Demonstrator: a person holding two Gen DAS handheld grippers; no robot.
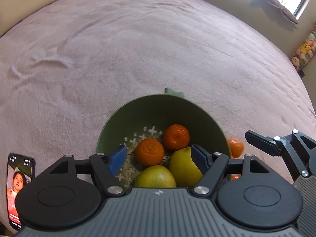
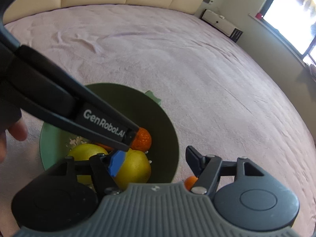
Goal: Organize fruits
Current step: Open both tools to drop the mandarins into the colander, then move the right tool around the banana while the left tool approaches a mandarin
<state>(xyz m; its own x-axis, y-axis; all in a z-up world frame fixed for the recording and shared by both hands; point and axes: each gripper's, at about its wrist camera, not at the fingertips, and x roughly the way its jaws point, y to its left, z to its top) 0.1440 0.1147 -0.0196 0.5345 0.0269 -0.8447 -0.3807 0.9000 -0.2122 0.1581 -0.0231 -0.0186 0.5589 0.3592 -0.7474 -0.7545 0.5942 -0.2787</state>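
The green bowl [image 1: 158,108] on the bed [image 1: 138,49] holds two tangerines [image 1: 149,151] and two pears [image 1: 182,167]; a stray tangerine [image 1: 235,147] lies just outside its rim. The left gripper [image 1: 158,158] hangs open over the fruit and the right gripper [image 2: 156,162] straddles the rim, also open, so either may nudge the bowl. Only the left view shows the phone [image 1: 17,177].

Green bowl [image 1: 162,106] holds two oranges [image 1: 149,151], two yellow pears [image 1: 182,166]; third orange [image 1: 235,147] outside.

Pink bed [image 1: 138,49] carrying green bowl [image 1: 158,106] ahead of grippers, mandarin [image 1: 236,147] lying right, phone [image 1: 18,185] left.
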